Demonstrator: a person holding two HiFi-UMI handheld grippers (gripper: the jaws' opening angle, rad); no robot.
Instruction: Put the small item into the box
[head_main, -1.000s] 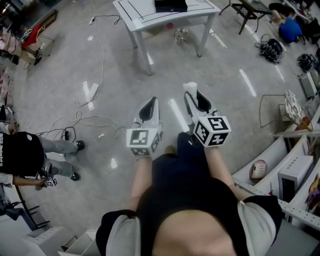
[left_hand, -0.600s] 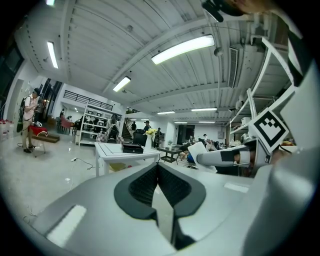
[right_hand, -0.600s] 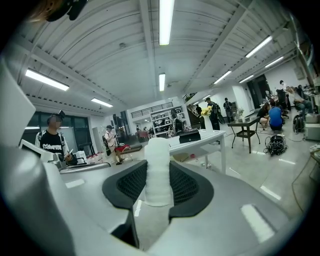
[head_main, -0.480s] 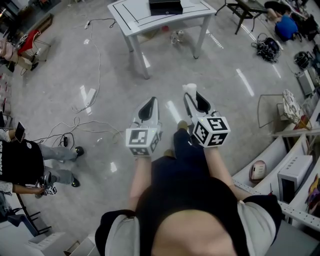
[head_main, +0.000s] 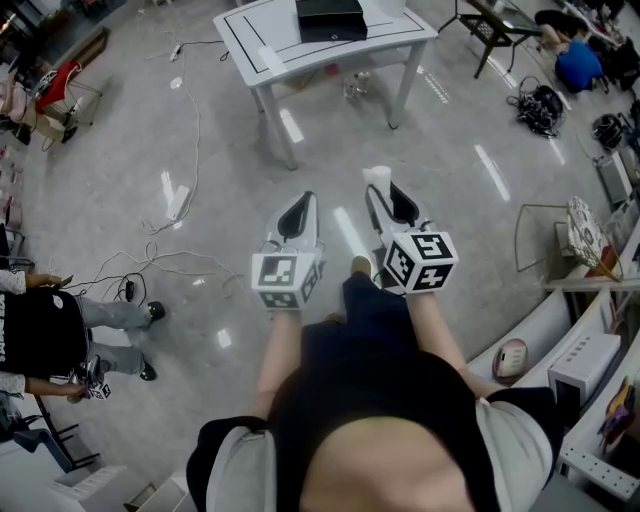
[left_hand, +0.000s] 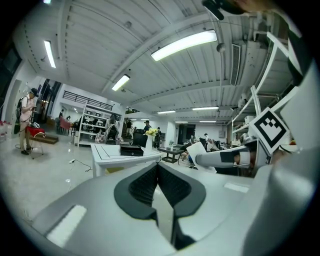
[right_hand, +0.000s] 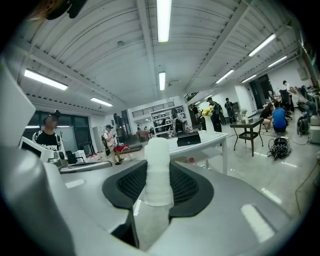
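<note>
The small item (head_main: 378, 176) is a white, roll-like cylinder, and my right gripper (head_main: 384, 190) is shut on it; the item (right_hand: 158, 170) stands upright between the black pads and sticks out past them. My left gripper (head_main: 298, 208) is shut with nothing in it, its pads meeting at the tip (left_hand: 158, 166). I hold both grippers side by side above the floor, well short of the white table (head_main: 262, 48). The black box (head_main: 331, 16) lies on that table, and it also shows far ahead as the box (right_hand: 189, 138) and the box (left_hand: 131, 150) in the two gripper views.
Cables (head_main: 185, 120) trail over the grey floor to the left. A person (head_main: 45, 330) stands at the left edge. White shelving (head_main: 590, 350) lines the right side, with a wire stand (head_main: 545, 225) near it. Small objects (head_main: 352, 85) lie under the table.
Both grippers have been carried forward together with the item still held. The table with the box shows slightly more fully at the top of the head view.
</note>
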